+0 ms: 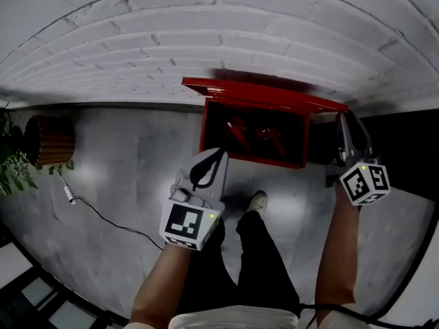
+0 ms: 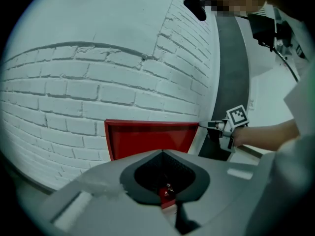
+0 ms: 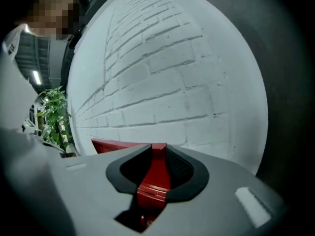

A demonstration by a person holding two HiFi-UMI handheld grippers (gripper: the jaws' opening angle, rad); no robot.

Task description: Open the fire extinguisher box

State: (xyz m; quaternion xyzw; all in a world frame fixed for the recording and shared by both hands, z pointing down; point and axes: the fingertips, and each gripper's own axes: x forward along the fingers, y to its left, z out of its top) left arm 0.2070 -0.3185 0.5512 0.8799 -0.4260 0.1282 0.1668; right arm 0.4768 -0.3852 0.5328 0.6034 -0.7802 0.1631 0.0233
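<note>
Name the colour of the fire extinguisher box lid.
Red; the lid shows best in the left gripper view.

No legible words or numbers; only square coded markers point(image 1: 185, 223) on left gripper point(image 1: 209, 164) and right gripper point(image 1: 347, 120)

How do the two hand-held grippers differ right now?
The right hand-held gripper clamps the red lid by its edge; the left hand-held gripper is shut on nothing. The right reaches the lid's right end; the left hangs apart, facing the open fire extinguisher box. Both carry marker cubes.
</note>
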